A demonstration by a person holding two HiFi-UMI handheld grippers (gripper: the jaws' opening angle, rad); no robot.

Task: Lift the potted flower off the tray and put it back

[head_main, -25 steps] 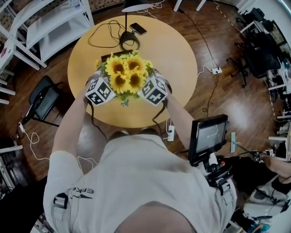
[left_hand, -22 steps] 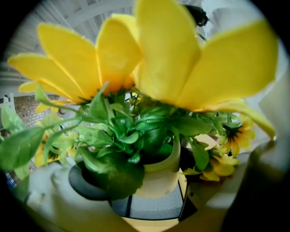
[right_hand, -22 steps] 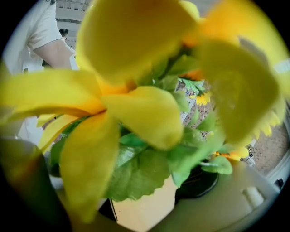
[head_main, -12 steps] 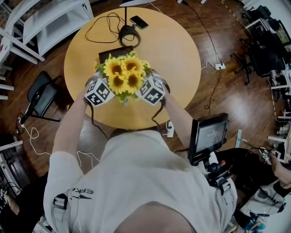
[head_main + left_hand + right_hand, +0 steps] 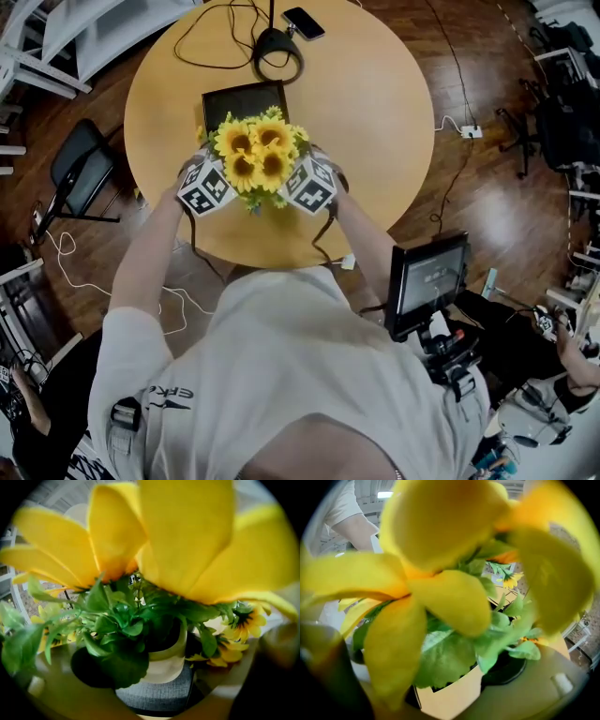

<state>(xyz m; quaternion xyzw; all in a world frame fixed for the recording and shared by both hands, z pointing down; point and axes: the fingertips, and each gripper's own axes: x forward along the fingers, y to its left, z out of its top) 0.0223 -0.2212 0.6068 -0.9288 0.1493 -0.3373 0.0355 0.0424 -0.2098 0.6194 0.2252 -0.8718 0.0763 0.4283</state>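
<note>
A potted bunch of yellow sunflowers (image 5: 255,159) hangs above the round wooden table (image 5: 375,122), carried between my two grippers. My left gripper (image 5: 208,186) is at its left and my right gripper (image 5: 314,184) at its right, each shut on the cream pot. Petals and leaves hide the pot in the head view. The left gripper view shows the cream pot (image 5: 166,660) under green leaves, with the grey tray (image 5: 154,696) below it. The pot (image 5: 450,696) fills the bottom of the right gripper view, between blurred jaws. The dark tray (image 5: 246,97) lies just beyond the flowers.
A black lamp base (image 5: 278,56) with its cable and a phone (image 5: 305,22) lie at the table's far side. A black chair (image 5: 80,178) stands left of the table, white shelving (image 5: 56,47) beyond it. A monitor on a stand (image 5: 429,281) is at my right.
Both grippers have come down together with the potted flower. More of the dark tray now shows beyond the blooms.
</note>
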